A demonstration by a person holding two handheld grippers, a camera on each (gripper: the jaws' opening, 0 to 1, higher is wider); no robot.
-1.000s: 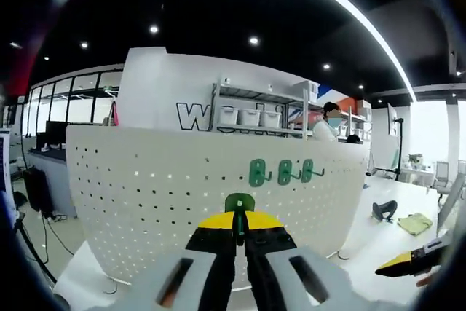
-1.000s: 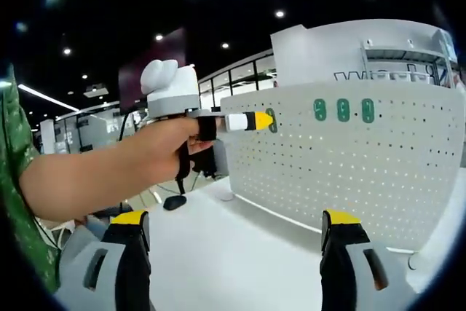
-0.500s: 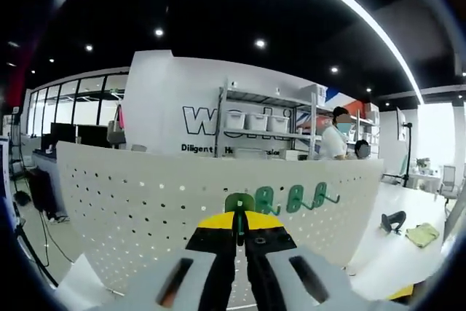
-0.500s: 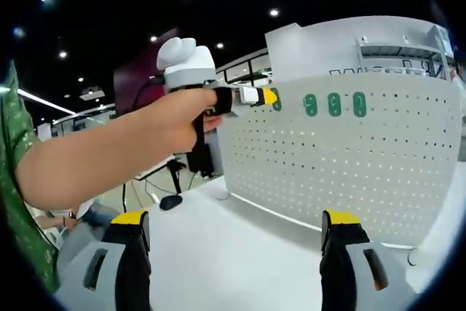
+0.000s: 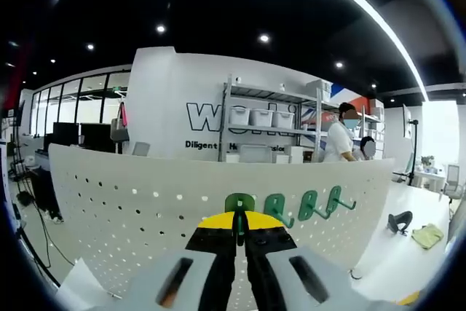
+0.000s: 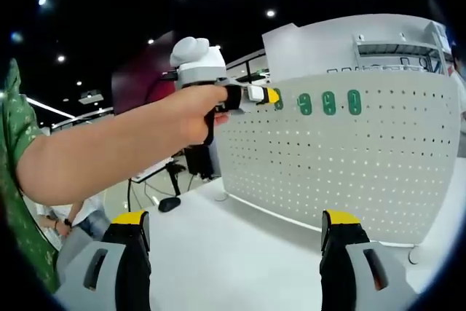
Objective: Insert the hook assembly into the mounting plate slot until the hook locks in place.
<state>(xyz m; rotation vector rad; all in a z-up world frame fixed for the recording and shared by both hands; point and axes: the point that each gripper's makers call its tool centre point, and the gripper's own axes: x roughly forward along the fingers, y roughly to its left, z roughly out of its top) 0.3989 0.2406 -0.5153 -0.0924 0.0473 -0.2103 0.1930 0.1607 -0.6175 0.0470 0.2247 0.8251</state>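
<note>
In the left gripper view my left gripper (image 5: 241,225) has its jaws pinched narrow on a green hook (image 5: 239,205), which stands straight ahead of the tips and right up against the white pegboard (image 5: 131,202); I cannot tell whether its tabs have entered a slot; three more green hooks (image 5: 309,205) hang in a row just to its right, their prongs pointing away from the board, so I count four in all; behind the board stand a shelving rack (image 5: 266,118) and two people.

In the right gripper view my right gripper (image 6: 237,242) stands wide and empty above the white tabletop (image 6: 240,253), well apart from the board; the left hand (image 6: 193,111) reaches across with the yellow-tipped left gripper, its long axis pointing at the board's upper edge; the held hook sits at the tip, beside the three mounted ones. The left is plainly the nearer; I judge the push goes straight along its jaws.
</note>
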